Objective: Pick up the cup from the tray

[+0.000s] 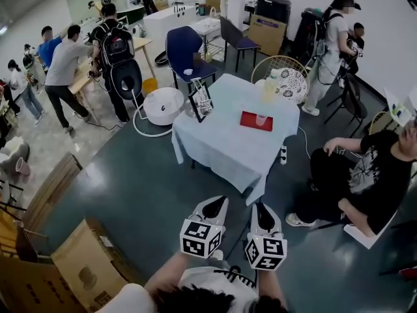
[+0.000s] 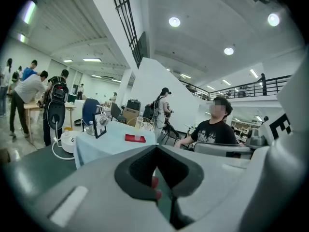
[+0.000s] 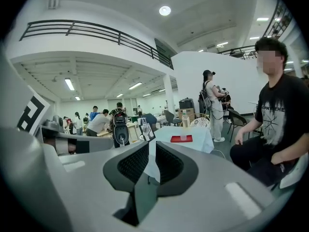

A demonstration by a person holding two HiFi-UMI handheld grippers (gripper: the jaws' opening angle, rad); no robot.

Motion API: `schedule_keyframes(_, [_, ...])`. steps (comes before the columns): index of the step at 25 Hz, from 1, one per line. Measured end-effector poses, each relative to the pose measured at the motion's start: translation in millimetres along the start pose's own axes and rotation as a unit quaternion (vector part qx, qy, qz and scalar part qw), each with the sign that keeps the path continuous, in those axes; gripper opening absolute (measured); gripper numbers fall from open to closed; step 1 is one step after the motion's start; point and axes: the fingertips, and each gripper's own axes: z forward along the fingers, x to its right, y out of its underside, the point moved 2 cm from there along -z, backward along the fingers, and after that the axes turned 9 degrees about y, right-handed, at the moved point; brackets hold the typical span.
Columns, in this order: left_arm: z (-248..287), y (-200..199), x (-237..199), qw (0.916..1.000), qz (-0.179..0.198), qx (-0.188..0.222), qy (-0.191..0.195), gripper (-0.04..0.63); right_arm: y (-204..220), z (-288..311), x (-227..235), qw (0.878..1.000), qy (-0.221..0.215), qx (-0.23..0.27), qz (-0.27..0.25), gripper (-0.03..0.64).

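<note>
A small clear cup stands on a flat red tray on a table with a pale blue cloth, well ahead of me. Both grippers hang low over the dark floor, far short of the table. My left gripper has its pads together with nothing in them. My right gripper shows a narrow slit between its pads, also with nothing in them. The left gripper view looks past its jaws to the tray and cup. In the right gripper view, the tray lies beyond the jaws.
On the table also stand a black frame with a glass and a bottle. A person sits close to the table's right side. A cardboard box lies at the lower left, a white round appliance left of the table.
</note>
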Motion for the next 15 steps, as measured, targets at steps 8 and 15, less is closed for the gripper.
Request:
schedule_keyframes(8, [18.0,6.9,-0.6,0.9997,0.002,-0.024,0.009,0.002,1.4,12.7,9.0,1.0,-0.019,0.001,0.003,0.118])
schedule_keyframes(15, [50.4,4.5,-10.2,0.9992,-0.007,-0.026,0.029,0.002,-2.6,34.5,21.3,1.0,-0.005,-0.005,-0.012,0.15])
